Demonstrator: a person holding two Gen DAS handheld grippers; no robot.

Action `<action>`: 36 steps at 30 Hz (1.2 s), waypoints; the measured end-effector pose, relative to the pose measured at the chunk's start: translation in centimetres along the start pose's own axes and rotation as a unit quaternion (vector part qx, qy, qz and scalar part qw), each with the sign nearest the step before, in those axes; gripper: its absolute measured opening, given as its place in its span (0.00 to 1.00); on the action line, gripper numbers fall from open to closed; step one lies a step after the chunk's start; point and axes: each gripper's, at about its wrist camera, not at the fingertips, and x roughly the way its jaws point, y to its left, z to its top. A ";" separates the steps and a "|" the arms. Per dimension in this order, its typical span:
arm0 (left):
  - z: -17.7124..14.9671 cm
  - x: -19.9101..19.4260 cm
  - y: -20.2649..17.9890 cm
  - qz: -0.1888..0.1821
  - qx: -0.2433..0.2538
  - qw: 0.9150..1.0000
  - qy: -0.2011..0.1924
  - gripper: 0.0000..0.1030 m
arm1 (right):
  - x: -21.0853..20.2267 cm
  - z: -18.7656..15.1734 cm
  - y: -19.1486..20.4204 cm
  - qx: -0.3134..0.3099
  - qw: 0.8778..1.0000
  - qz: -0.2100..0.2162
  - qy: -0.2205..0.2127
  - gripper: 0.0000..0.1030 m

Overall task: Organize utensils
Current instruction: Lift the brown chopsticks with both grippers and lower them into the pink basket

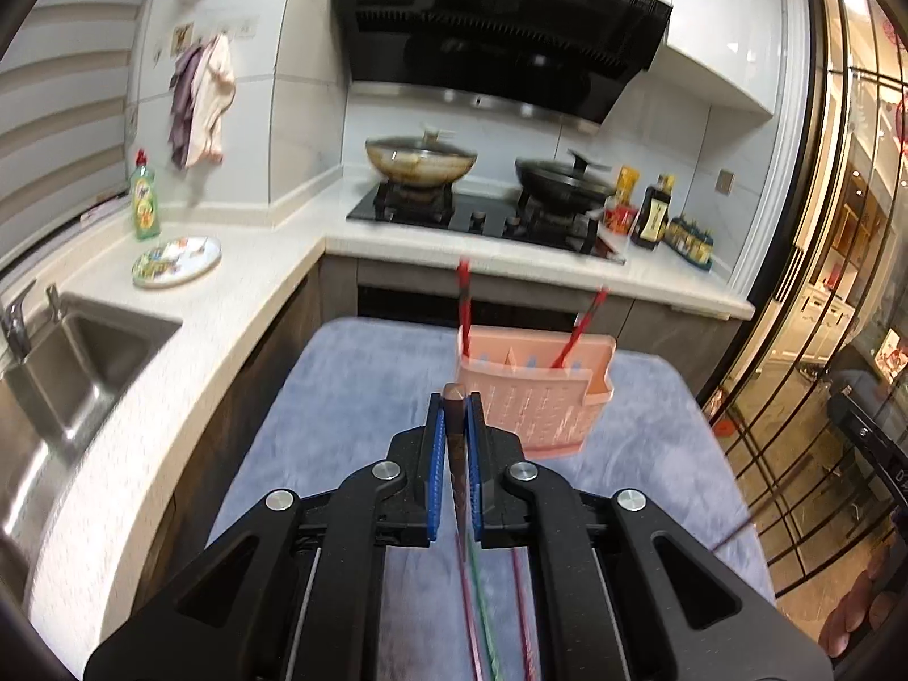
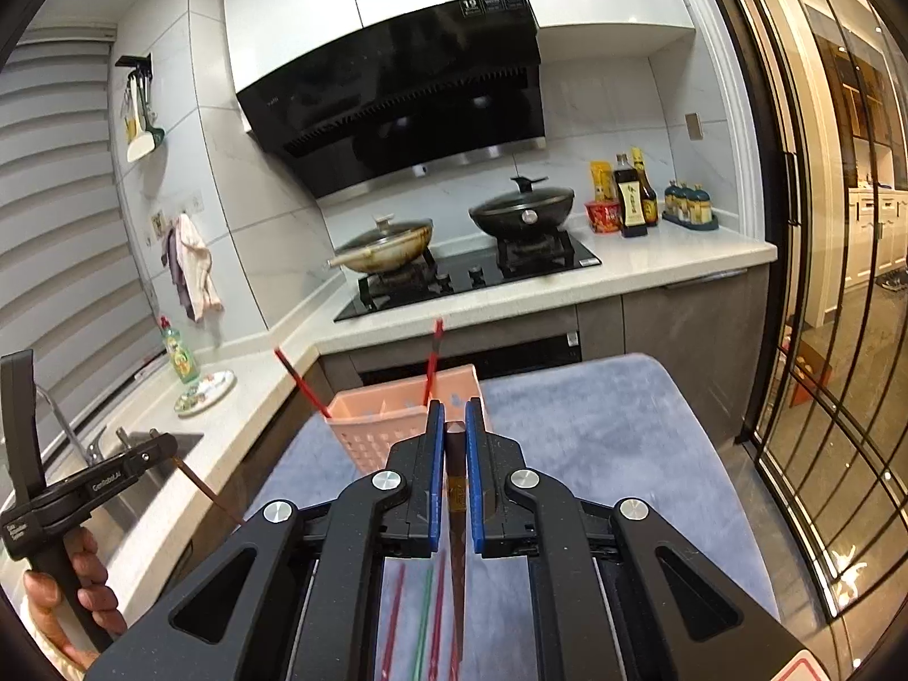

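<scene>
Lavender plush cloth (image 1: 352, 397) covers the small table in front of the stove counter; being soft and yielding, it will let thin things sink into the pile a little. On it stands the pink plastic utensil holder (image 1: 536, 397), perforated, light and likely easy to nudge, with two red chopsticks (image 1: 579, 329) already leaning in its compartments. More loose sticks, red and green (image 2: 421, 624), lie flat on the cloth below the grippers. Each gripper carries one dark brown chopstick: the left gripper (image 1: 454, 397) has its blue pads pressed against the brown chopstick (image 1: 457, 454), thick end forward; the right gripper (image 2: 453, 425) is likewise clamped on its own dark chopstick (image 2: 455, 454). These sticks look stiff, light and smooth, so they could pivot in a pinch; a hold near the thick square end seems safest, leaving the taper free to drop into a slot.
</scene>
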 end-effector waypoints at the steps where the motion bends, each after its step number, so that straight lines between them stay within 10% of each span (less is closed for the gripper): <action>1: 1.0 -0.1 -0.3 -0.002 0.001 1.000 -0.008 0.07 | 0.4 1.0 0.2 0.000 1.000 0.004 -0.008 0.07; 16: 12.9 4.0 -2.8 -0.001 -0.003 0.994 -0.112 0.07 | 9.8 12.1 3.5 0.022 0.995 0.032 -0.090 0.07; 36: 7.8 13.7 -1.8 0.002 0.002 1.000 -0.020 0.07 | 20.6 5.0 2.9 0.004 1.000 0.016 0.005 0.07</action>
